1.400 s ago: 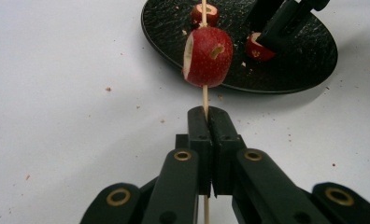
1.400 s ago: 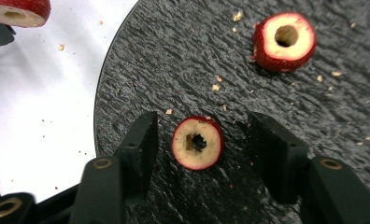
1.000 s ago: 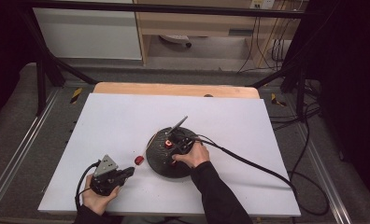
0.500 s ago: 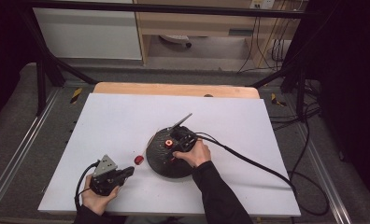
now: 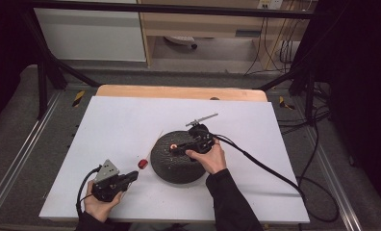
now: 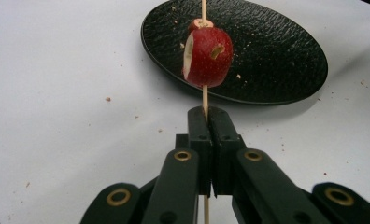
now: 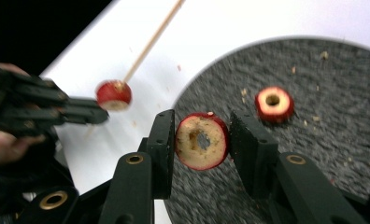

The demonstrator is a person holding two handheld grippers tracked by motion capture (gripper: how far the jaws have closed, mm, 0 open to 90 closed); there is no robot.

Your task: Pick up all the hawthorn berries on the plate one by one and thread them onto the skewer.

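Note:
My left gripper (image 6: 206, 114) is shut on a thin wooden skewer (image 6: 204, 95) with a red fruit piece (image 6: 209, 57) threaded on it just beyond the jaws. In the high view that left gripper (image 5: 132, 176) rests near the table's front left, with the skewered fruit (image 5: 142, 164) beside the black plate (image 5: 179, 173). My right gripper (image 7: 202, 137) is shut on a cored red fruit slice (image 7: 192, 154), held above the plate (image 7: 314, 163). A second cored fruit ring (image 7: 273, 103) lies on the plate. In the high view the right gripper (image 5: 176, 148) hangs over the plate.
The white table top (image 5: 121, 125) has a wooden strip (image 5: 179, 92) along its far edge. A black cable (image 5: 265, 166) trails from the right gripper across the table's right side. Crumbs lie on the plate and around it. Metal rails run along both sides.
My right gripper has lifted off the plate with the fruit slice between its jaws. The left gripper and its skewer have stayed put.

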